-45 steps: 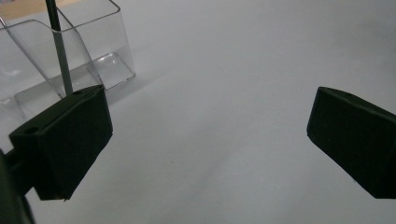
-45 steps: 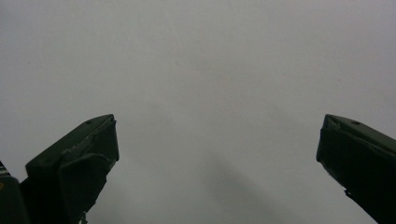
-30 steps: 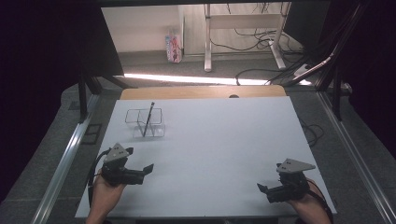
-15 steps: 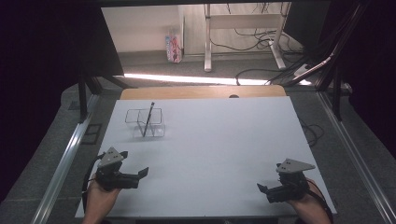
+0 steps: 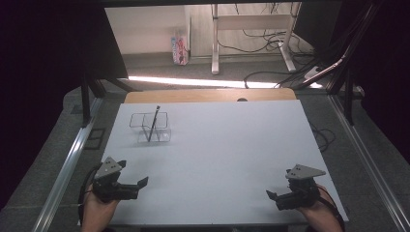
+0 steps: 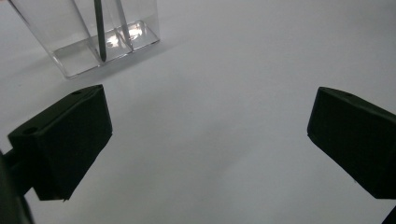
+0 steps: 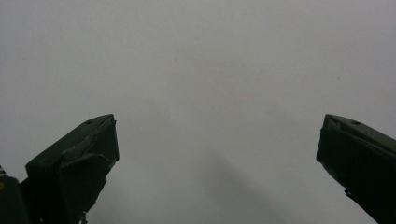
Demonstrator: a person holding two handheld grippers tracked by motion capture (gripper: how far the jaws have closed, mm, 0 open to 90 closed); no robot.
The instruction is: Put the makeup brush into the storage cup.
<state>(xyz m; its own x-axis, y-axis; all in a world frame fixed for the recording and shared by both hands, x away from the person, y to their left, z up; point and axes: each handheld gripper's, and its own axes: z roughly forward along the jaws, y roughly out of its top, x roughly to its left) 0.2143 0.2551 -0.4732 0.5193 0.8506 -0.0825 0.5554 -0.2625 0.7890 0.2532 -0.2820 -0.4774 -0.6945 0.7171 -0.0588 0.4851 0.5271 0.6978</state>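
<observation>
Both tongs, left and right, sit spread and empty near the counter's front corners.

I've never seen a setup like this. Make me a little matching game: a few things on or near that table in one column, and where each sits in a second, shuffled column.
Things:
1. clear holder
2. dark pen
3. left hand-held gripper
4. right hand-held gripper

Places:
A. near right corner of the table
B. standing tilted inside a clear compartment
C. far left part of the white table
D. near left corner of the table

Pairs: 1-C, 2-B, 3-D, 4-A
</observation>
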